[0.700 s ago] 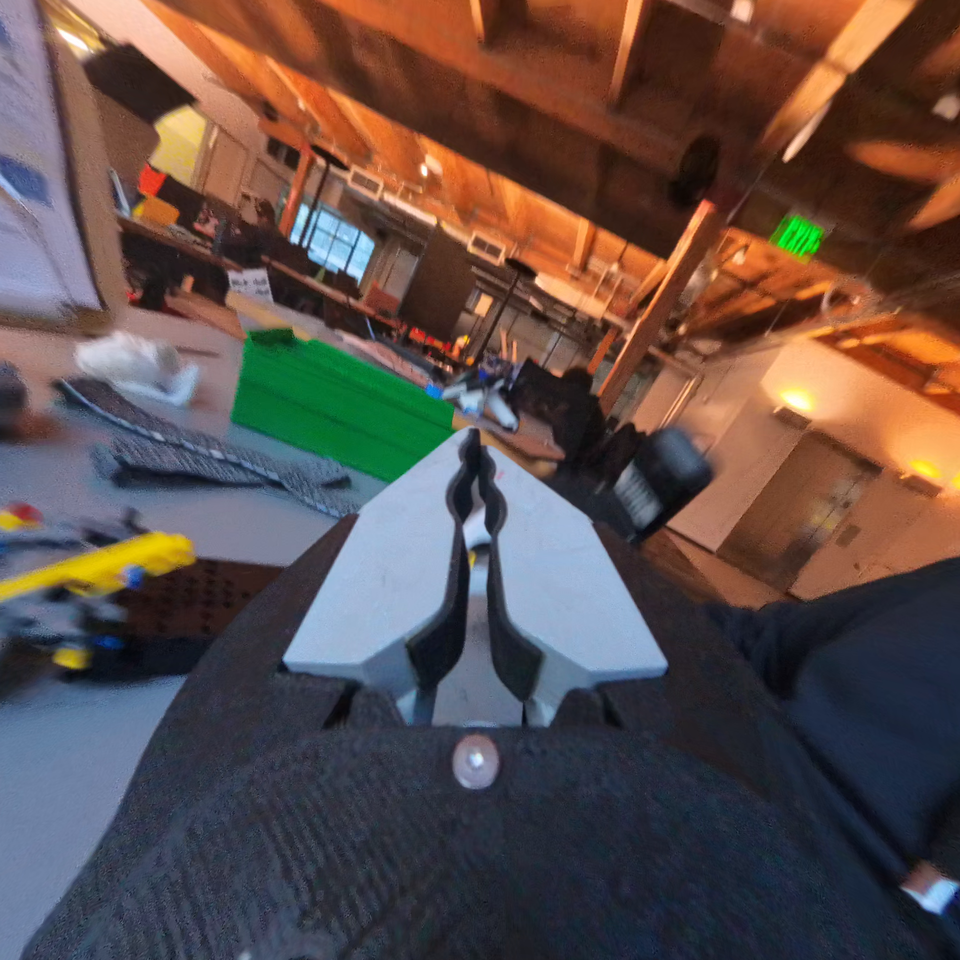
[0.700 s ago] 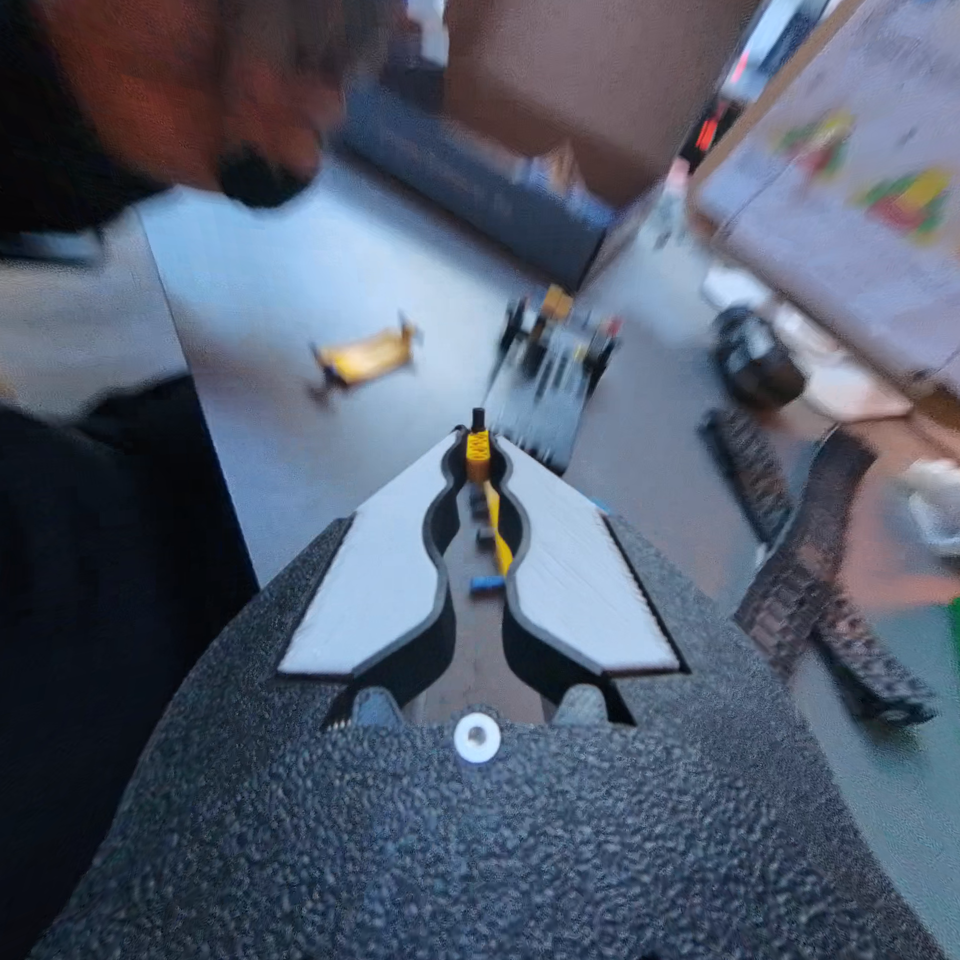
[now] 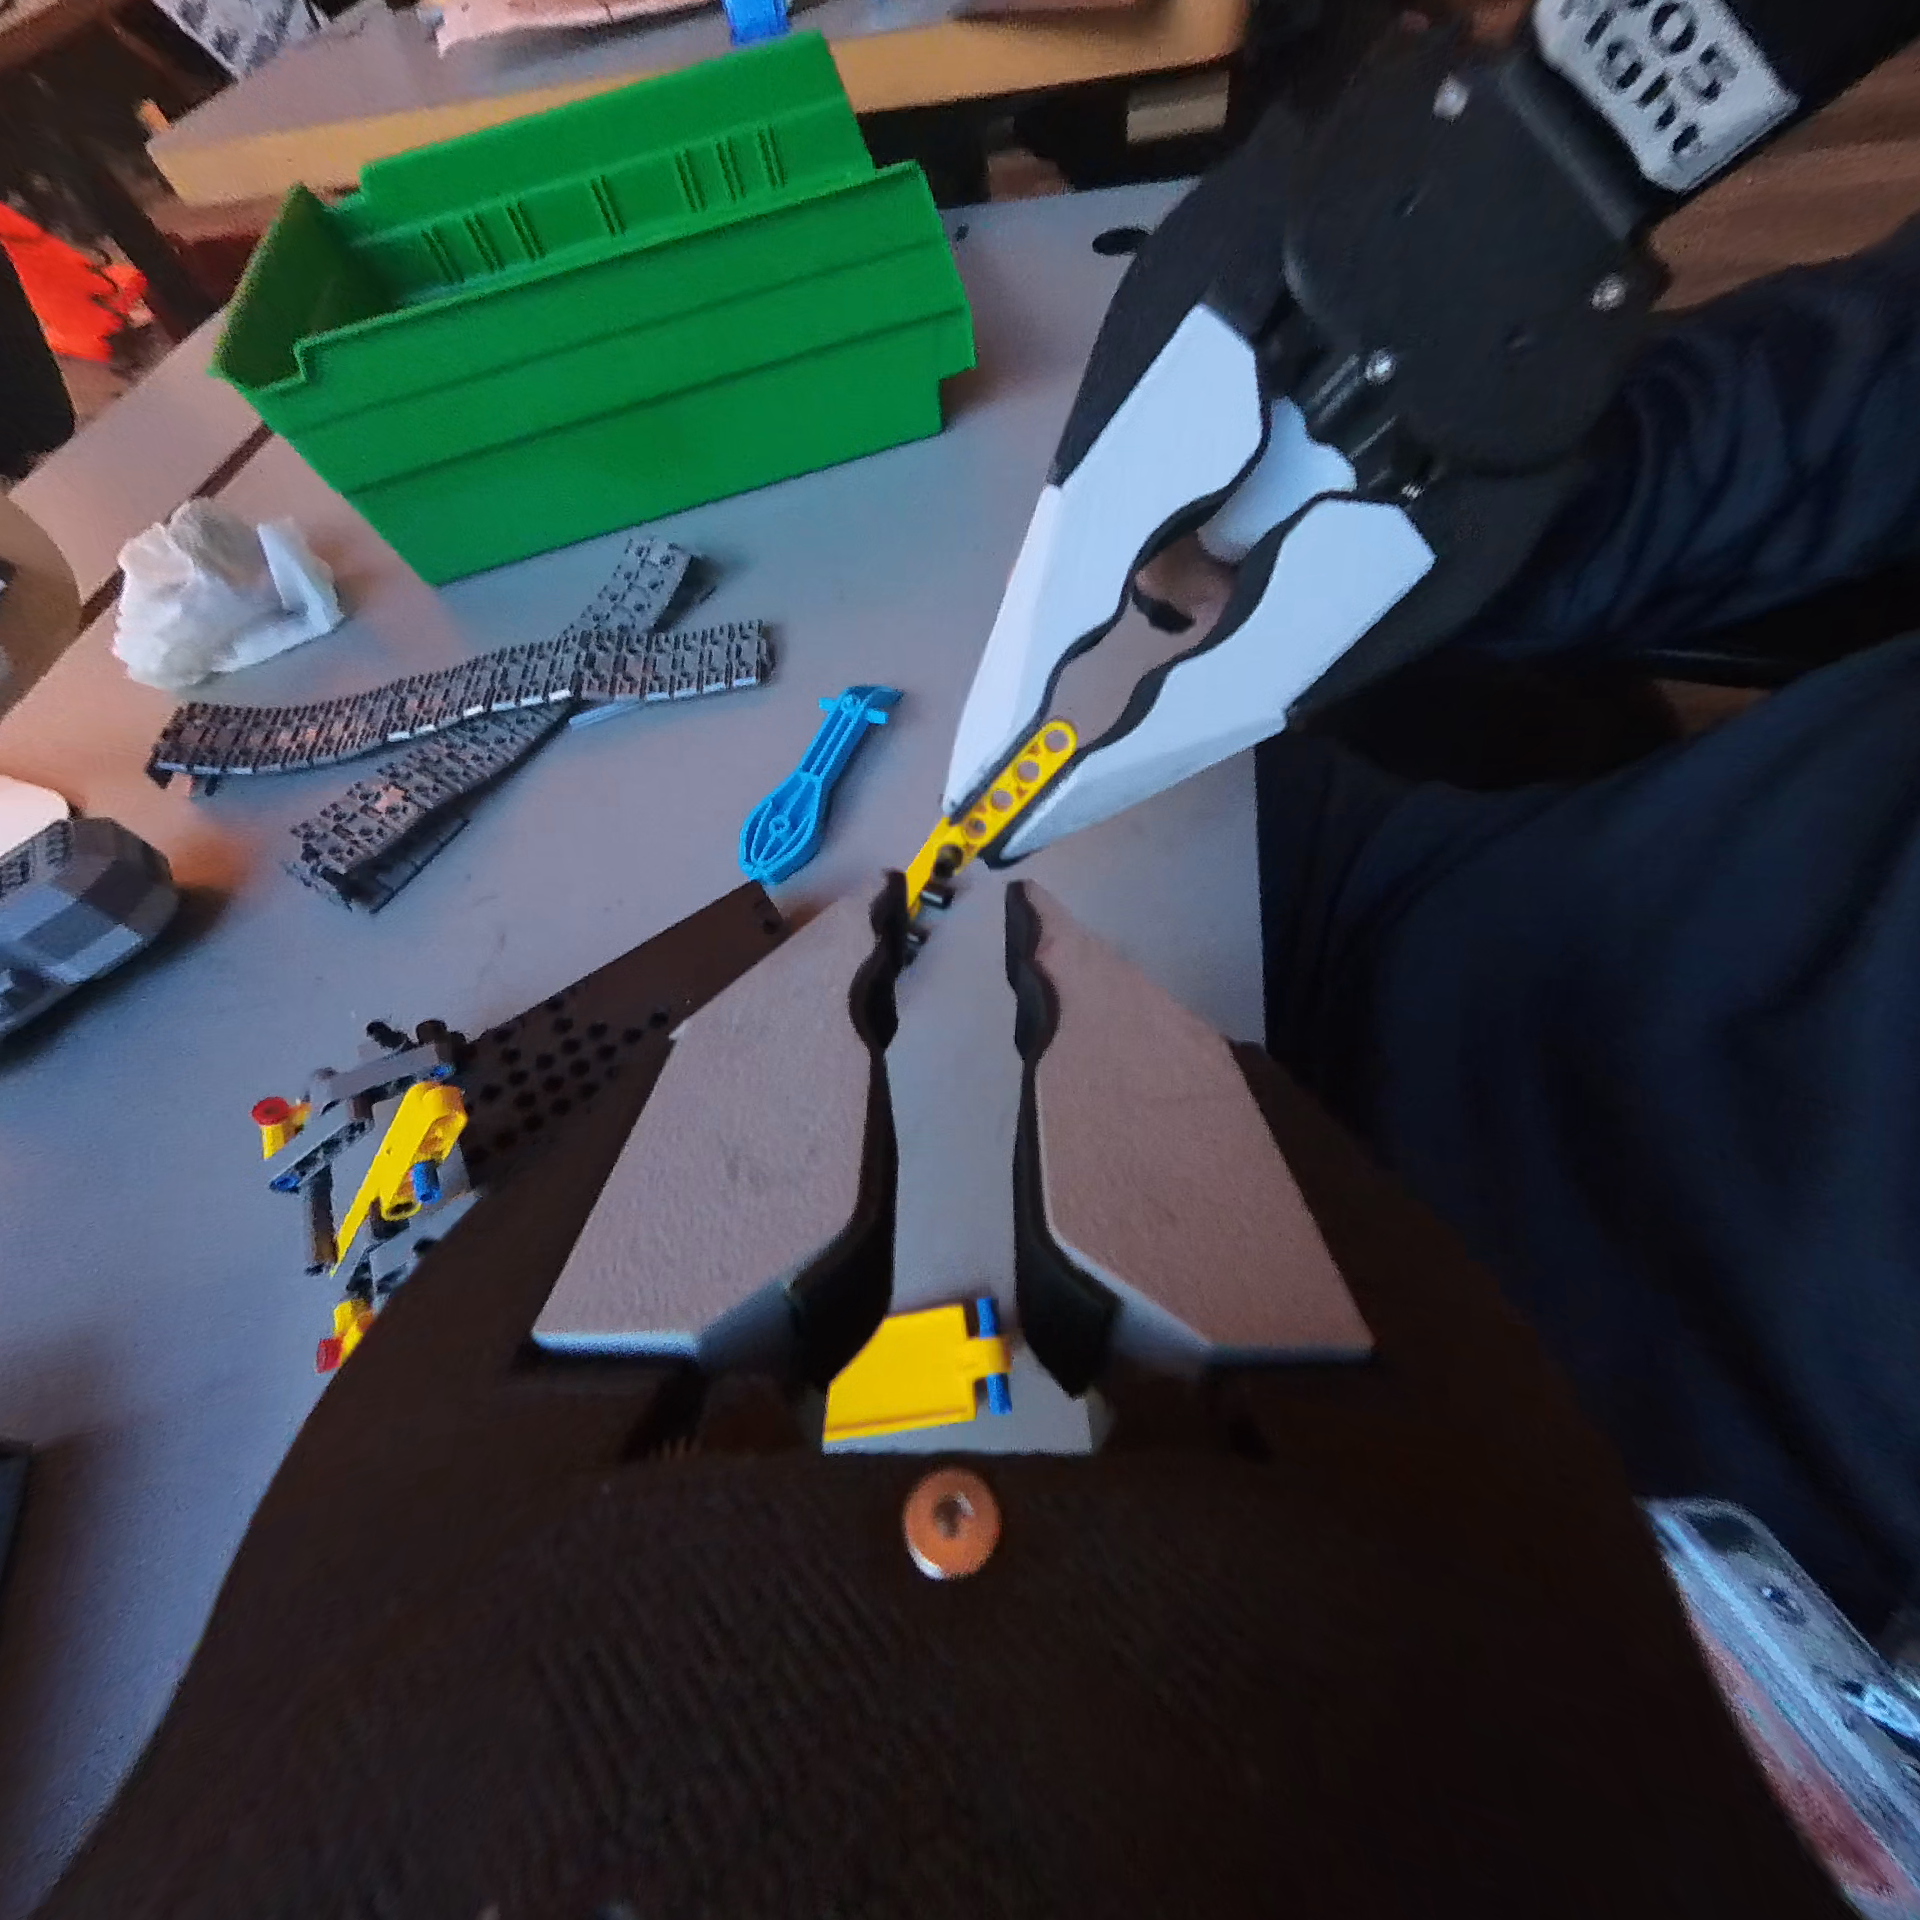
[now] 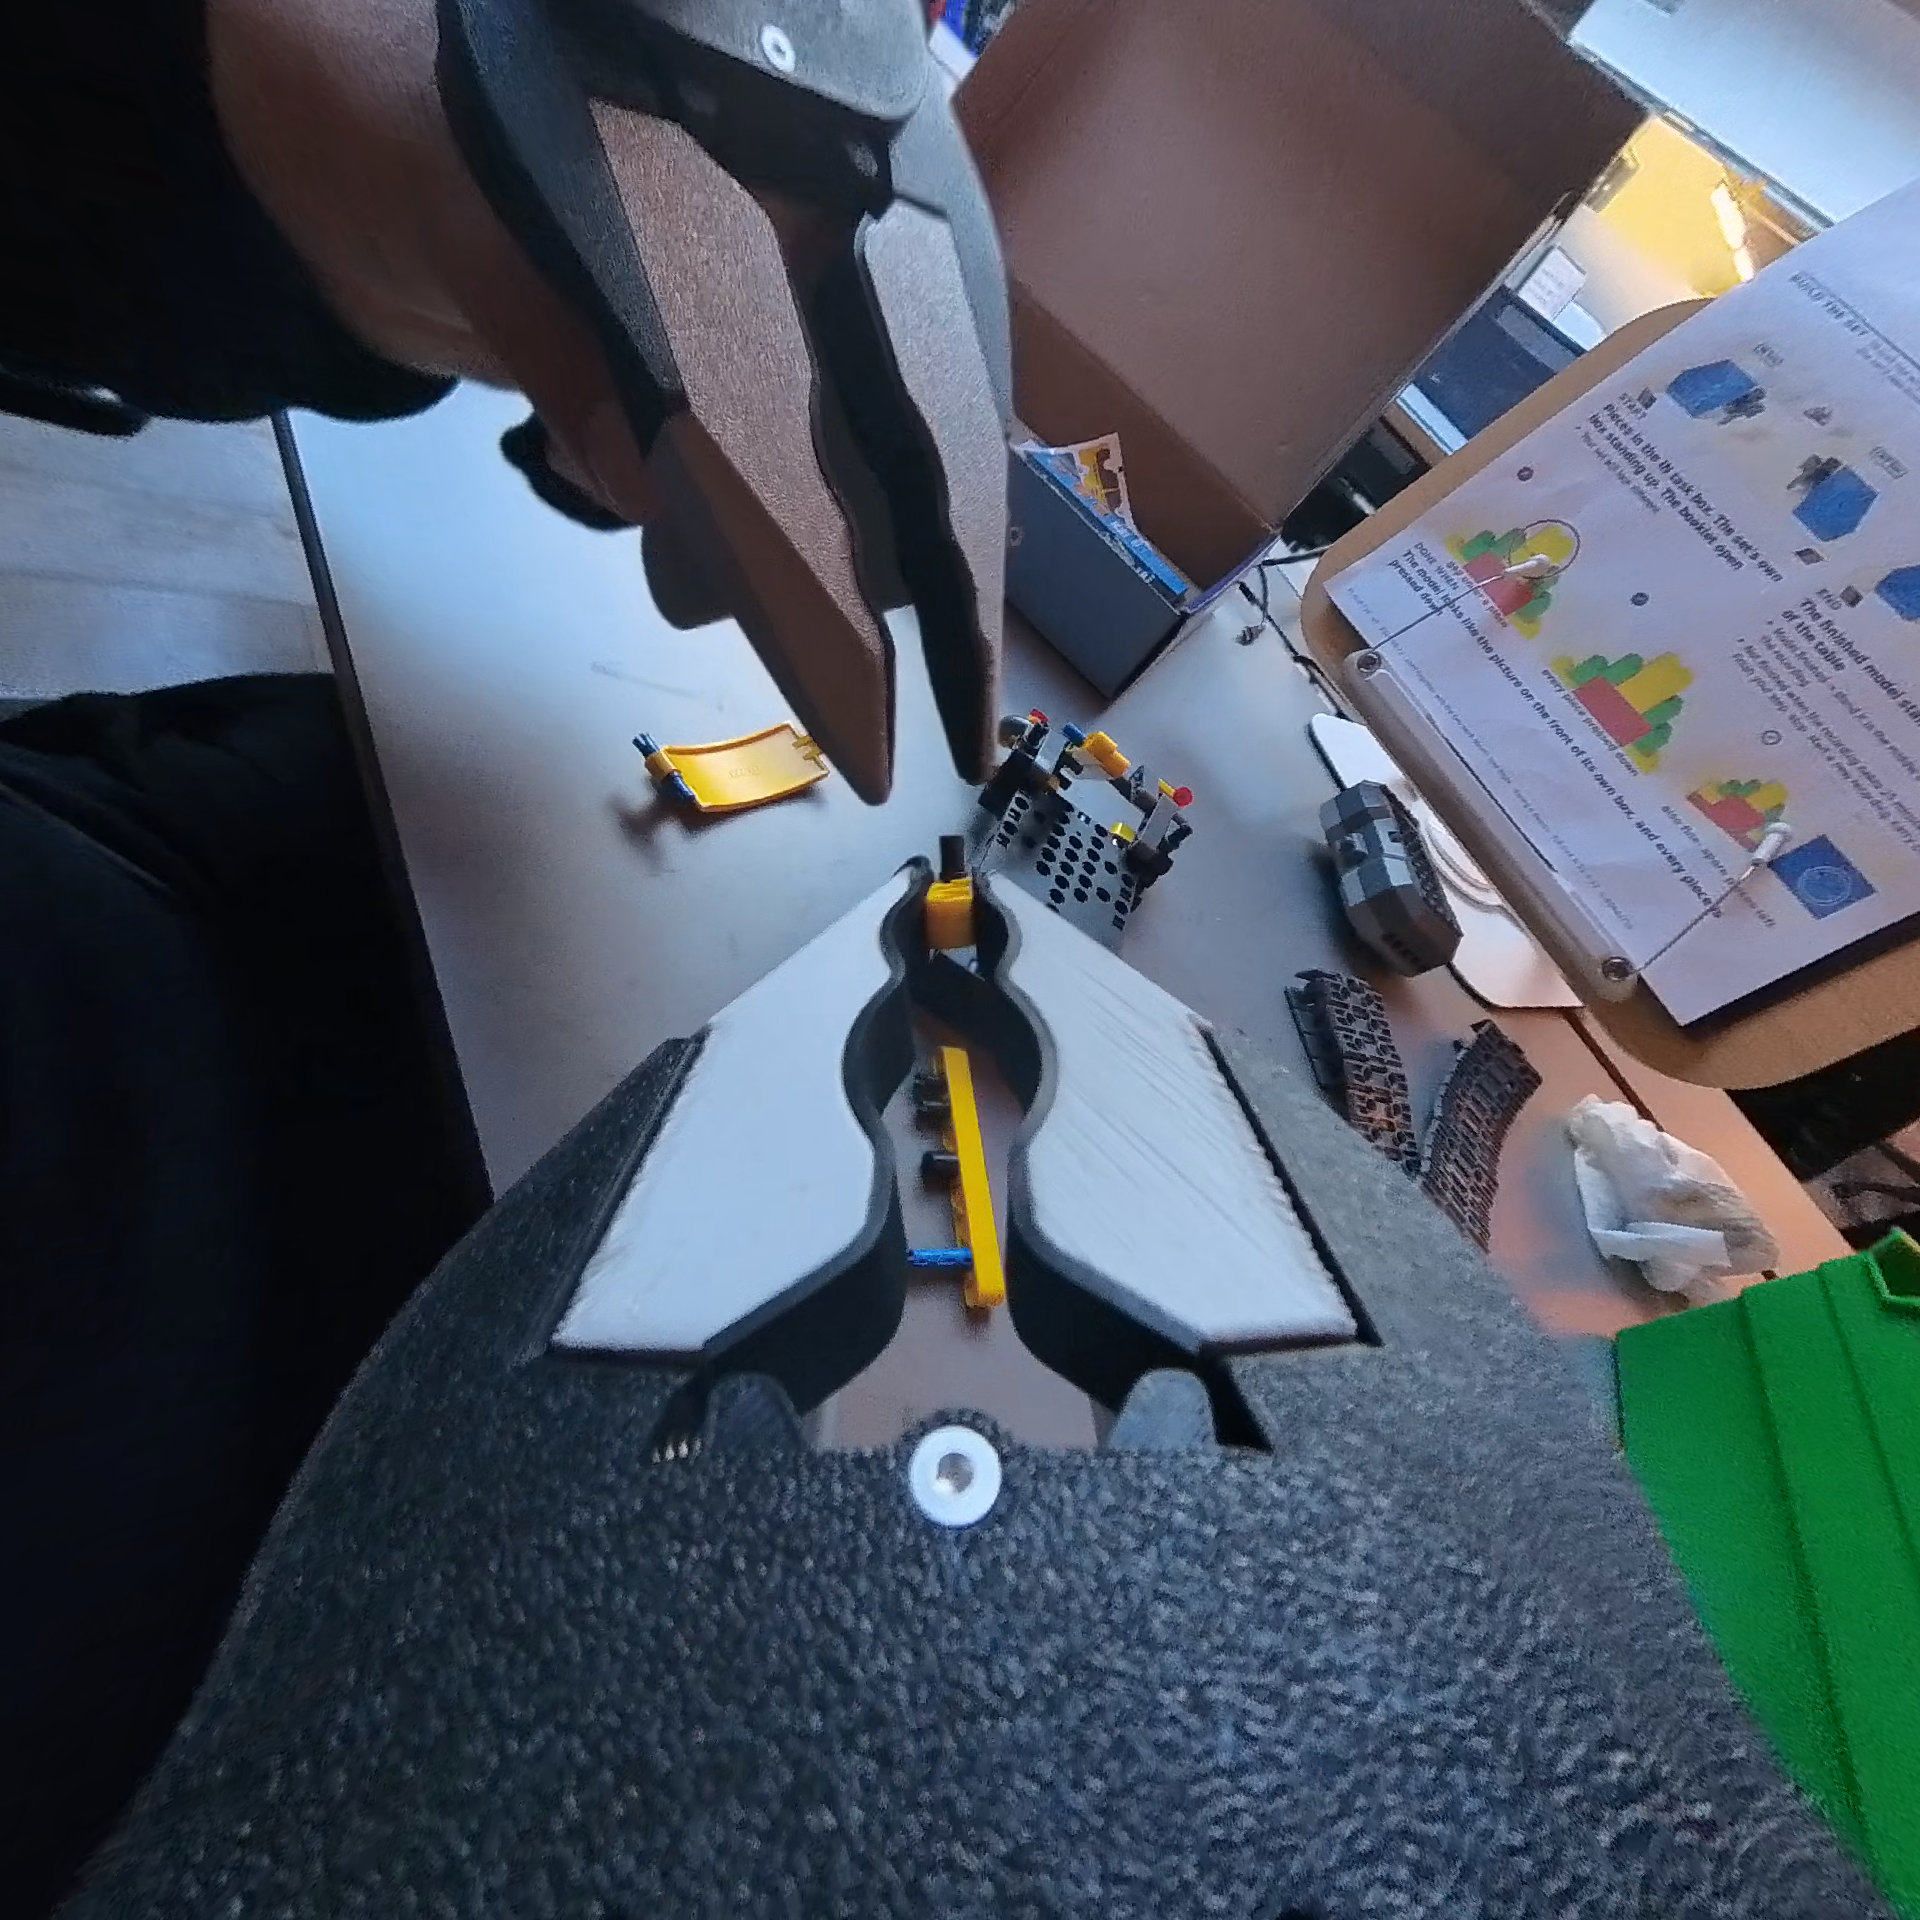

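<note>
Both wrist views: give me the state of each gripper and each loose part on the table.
right gripper: shut on the yellow holed beam.
left gripper: open, fingers empty, tips near the beam.
yellow curved panel: flat on the table, loose.
blue tool: lying flat.
green bin: upright.
partly built model: standing on the table.

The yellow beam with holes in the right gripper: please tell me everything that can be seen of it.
The yellow beam is a long, thin bar of glossy plastic with a row of round holes. Short black pins and one blue pin stick out of its side. The right gripper is shut on it near one end, so it runs back between the fingers. Its front tip reaches the open left gripper, above the grey table.
</note>
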### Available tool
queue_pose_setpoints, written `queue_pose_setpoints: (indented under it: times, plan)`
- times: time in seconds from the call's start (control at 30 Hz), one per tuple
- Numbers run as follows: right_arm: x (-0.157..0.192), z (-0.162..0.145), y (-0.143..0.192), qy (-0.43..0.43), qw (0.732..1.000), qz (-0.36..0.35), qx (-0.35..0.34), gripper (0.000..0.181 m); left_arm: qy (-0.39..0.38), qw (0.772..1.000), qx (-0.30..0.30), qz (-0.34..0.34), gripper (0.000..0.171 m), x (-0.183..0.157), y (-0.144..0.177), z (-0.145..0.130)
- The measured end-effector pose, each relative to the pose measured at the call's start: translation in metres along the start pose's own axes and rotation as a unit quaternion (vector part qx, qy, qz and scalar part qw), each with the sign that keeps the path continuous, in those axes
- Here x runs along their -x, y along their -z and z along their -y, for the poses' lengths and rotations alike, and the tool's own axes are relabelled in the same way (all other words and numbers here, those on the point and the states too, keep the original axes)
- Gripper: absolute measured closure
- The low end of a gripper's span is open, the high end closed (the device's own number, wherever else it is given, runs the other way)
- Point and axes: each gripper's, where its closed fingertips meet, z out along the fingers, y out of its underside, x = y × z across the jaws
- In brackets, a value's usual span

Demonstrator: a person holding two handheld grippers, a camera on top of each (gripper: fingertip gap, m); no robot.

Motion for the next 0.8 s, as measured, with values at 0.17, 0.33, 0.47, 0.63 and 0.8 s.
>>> queue_pose_setpoints:
  times: [0.17, 0.33, 0.47, 0.63, 0.8]
  plan:
    - [-0.003, 0.001, 0.001, 0.025, 0.999, -0.024, -0.007, 0.176, 0.096, 0.994, -0.035, -0.036, 0.157, 0.002, -0.002, 0.002]
    - [0.004, -0.001, -0.001, 0.185, 0.979, -0.078, 0.021, 0.176, 0.211, 0.969, -0.050, -0.114, 0.160, 0.000, -0.001, 0.000]
    - [0.012, 0.007, -0.001, 0.314, 0.942, -0.116, 0.004, 0.176, 0.234, 0.964, -0.005, -0.126, 0.151, -0.004, -0.006, -0.015]
    - [0.020, 0.006, -0.003, 0.376, 0.918, -0.124, 0.004, 0.176, 0.253, 0.953, -0.021, -0.165, 0.157, -0.013, -0.008, -0.012]
    - [0.023, 0.008, -0.002, 0.405, 0.906, -0.126, -0.005, 0.176, 0.241, 0.955, -0.017, -0.174, 0.159, -0.017, -0.006, -0.011]
